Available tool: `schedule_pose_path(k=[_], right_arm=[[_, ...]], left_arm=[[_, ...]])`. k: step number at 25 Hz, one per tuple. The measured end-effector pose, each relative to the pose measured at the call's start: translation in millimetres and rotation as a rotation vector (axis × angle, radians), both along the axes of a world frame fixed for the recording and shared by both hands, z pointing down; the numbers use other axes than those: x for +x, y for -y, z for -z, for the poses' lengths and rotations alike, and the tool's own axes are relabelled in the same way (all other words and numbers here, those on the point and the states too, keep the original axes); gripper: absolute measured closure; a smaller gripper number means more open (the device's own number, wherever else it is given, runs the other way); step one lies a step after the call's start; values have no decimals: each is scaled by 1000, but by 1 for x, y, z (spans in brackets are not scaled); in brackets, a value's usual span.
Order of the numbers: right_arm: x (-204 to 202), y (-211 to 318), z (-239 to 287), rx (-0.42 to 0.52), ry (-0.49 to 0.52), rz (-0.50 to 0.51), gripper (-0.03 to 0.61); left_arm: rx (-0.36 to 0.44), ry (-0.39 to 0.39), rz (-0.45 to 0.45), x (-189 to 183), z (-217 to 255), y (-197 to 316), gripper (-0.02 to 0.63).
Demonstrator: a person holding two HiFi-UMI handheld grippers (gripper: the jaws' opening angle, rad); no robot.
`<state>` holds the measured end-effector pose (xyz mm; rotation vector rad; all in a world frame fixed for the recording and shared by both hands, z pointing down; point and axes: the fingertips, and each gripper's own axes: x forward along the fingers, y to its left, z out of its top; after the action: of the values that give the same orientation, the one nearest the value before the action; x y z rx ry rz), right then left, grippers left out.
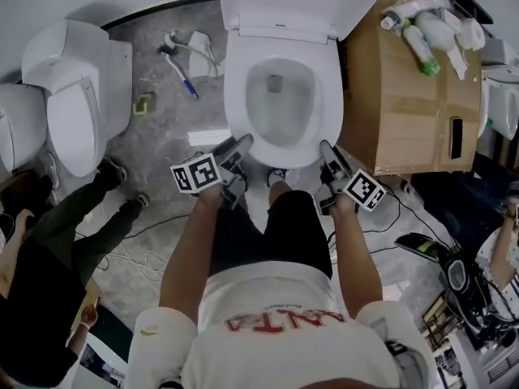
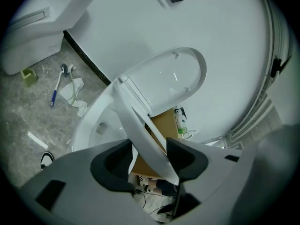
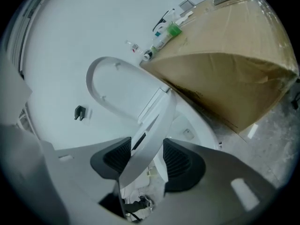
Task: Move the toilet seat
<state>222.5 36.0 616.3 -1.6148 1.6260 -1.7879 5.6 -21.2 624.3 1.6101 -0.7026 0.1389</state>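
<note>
A white toilet stands ahead of me with its lid (image 1: 300,2) raised against the wall. The toilet seat (image 1: 237,96) rings the bowl and is tilted up off the rim in both gripper views. My left gripper (image 1: 240,146) is at the seat's front left, and the seat (image 2: 140,125) runs slantwise between its pads, touching both. At the front right, my right gripper (image 1: 328,154) holds the seat (image 3: 150,135) the same way. Under the lifted seat the bowl (image 2: 93,125) shows.
A brown cardboard box (image 1: 405,96) stands right beside the toilet with several bottles (image 1: 426,31) on top. A second toilet (image 1: 77,96) is at the left, with another person's legs (image 1: 73,217) near it. A brush (image 1: 180,67) and cables (image 1: 405,209) lie on the floor.
</note>
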Motion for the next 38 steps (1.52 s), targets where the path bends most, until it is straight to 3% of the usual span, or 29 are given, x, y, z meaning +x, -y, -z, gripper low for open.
schedule_pose_path(k=[5, 14, 20, 30, 38], right_arm=[[4, 14, 17, -9, 17, -15, 366], [11, 49, 53, 55, 76, -32, 347], [17, 72, 75, 91, 126, -20, 334], [32, 117, 110, 162, 218, 24, 333], [45, 170, 139, 298, 221, -17, 336]], left_arm=[[-34, -38, 28, 5, 18, 11, 396], [-29, -106, 100, 10, 55, 46, 388], [4, -203, 144, 14, 80, 67, 383], [87, -297, 282, 21, 121, 120, 373], [86, -412, 281, 35, 153, 171, 371]])
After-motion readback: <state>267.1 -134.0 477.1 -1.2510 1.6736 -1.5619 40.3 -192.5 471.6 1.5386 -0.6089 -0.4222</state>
